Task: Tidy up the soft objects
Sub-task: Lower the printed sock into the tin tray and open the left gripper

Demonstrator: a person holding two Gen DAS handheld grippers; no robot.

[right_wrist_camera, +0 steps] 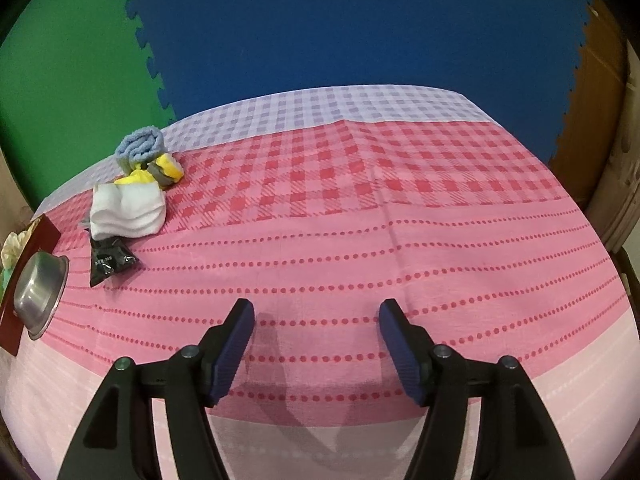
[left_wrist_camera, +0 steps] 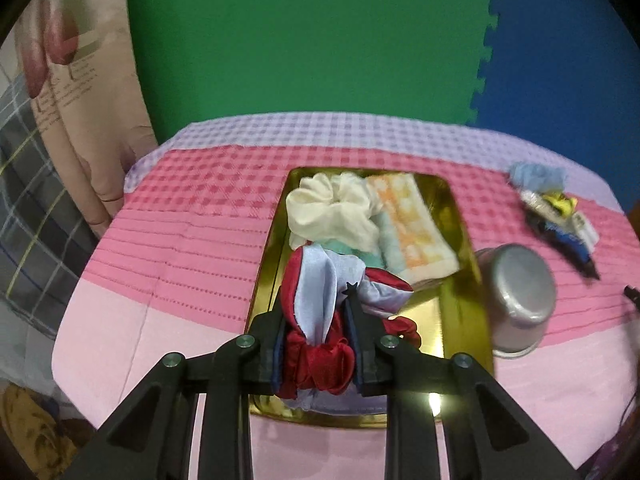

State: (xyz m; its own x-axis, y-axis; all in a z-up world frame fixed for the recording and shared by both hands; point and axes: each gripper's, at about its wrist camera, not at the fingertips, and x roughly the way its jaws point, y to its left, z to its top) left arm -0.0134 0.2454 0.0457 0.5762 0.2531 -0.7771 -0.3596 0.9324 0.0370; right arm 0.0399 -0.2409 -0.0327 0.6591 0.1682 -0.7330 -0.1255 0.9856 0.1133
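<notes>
Left wrist view: I see left gripper (left_wrist_camera: 316, 344) clamped on red-and-pale-blue satin cloth bundle (left_wrist_camera: 320, 320), directly above near end of gold rectangular metal tray (left_wrist_camera: 464, 240), tray's long axis along fingers. Cream cloth (left_wrist_camera: 328, 208), orange-patterned towel (left_wrist_camera: 408, 228) already inside. Right gripper (right_wrist_camera: 316, 344) apart, empty; remaining sock pile (right_wrist_camera: 128, 208) lies far left of it. Black packet (right_wrist_camera: 108, 264) lettering unreadable.
</notes>
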